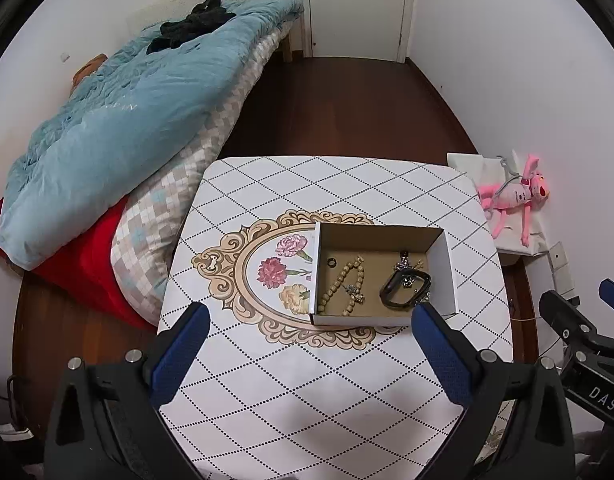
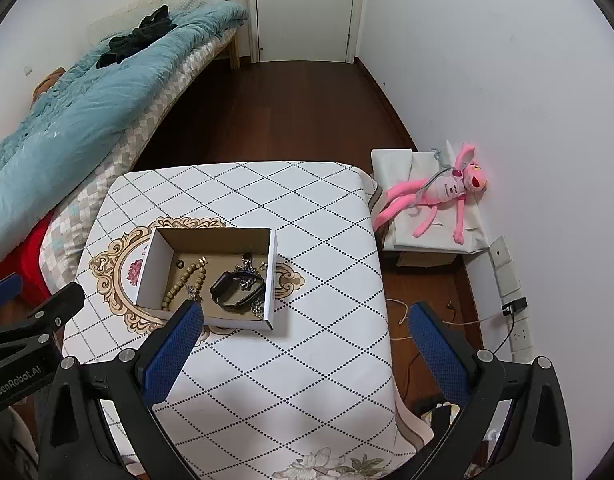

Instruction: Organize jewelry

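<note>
Brown-lined cardboard box (image 1: 383, 276) already holds the beige bead necklace (image 1: 343, 286), black band (image 1: 405, 290) and silver pieces, table (image 1: 307, 380) otherwise bare; both grippers' fingers spread, so organizing looks nearly finished.

In your left wrist view, the white letters "DAS" are printed on the black body of the right gripper (image 1: 587, 320), at the lower right edge. In your right wrist view, white lettering that reads "GenRobot.AI" runs along the black body of the left gripper (image 2: 35, 292), at the lower left edge. Faint pale letters sit on the blue quilt (image 1: 107, 120) in the left wrist view, too blurred to read.
</note>
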`<state>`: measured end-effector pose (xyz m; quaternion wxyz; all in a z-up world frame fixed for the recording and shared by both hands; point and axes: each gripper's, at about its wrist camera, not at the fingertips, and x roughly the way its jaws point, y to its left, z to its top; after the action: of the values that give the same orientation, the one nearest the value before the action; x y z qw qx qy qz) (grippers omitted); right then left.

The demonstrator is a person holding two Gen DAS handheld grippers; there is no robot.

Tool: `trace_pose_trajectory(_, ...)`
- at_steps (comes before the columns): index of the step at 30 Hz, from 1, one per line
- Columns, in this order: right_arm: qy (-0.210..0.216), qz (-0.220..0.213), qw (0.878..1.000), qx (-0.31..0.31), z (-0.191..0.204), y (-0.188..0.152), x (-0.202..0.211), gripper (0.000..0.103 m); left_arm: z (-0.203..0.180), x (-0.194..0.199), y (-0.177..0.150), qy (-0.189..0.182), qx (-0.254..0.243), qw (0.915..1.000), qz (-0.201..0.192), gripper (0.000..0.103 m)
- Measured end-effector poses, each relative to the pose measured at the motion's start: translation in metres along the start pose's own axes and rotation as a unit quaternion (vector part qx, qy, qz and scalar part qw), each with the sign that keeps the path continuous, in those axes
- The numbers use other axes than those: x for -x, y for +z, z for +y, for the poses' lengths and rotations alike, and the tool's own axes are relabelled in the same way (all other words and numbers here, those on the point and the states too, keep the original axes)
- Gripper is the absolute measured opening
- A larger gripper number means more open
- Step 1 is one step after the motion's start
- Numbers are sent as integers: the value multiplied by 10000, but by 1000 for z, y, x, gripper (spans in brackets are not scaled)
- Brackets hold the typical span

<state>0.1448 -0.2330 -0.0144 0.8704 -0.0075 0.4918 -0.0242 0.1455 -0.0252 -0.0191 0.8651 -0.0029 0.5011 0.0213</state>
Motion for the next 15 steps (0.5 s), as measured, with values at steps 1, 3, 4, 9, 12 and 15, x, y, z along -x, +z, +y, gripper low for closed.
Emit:
trace_pose_trajectory(1,-1,11,10000,6,0,0,-1,103,0,-1,-1,-8,-7,10000,7,103)
trace_pose_trajectory(3,6,39,10000,17,-1,-2,-3,103,1,-1,-1,0,-10,10000,4,103)
trace_pose_trajectory(4,-1,46,10000,28,-1,-2,-3,103,1,-1,-1,15,-14,10000,1,103)
trace_pose_trajectory(9,5,120,9999,52,-1,-4,-7,103,3,-2,-2,34,-16,10000,6,103)
trace_pose_trajectory(12,35,143,9999,59,-1,-5,-8,103,4,-2,-3,45,-19,10000,14,103)
trace_pose_trajectory(15,43,150,9998,94,1,-5,-8,103,5,-4,-5,47,-18,10000,42,103)
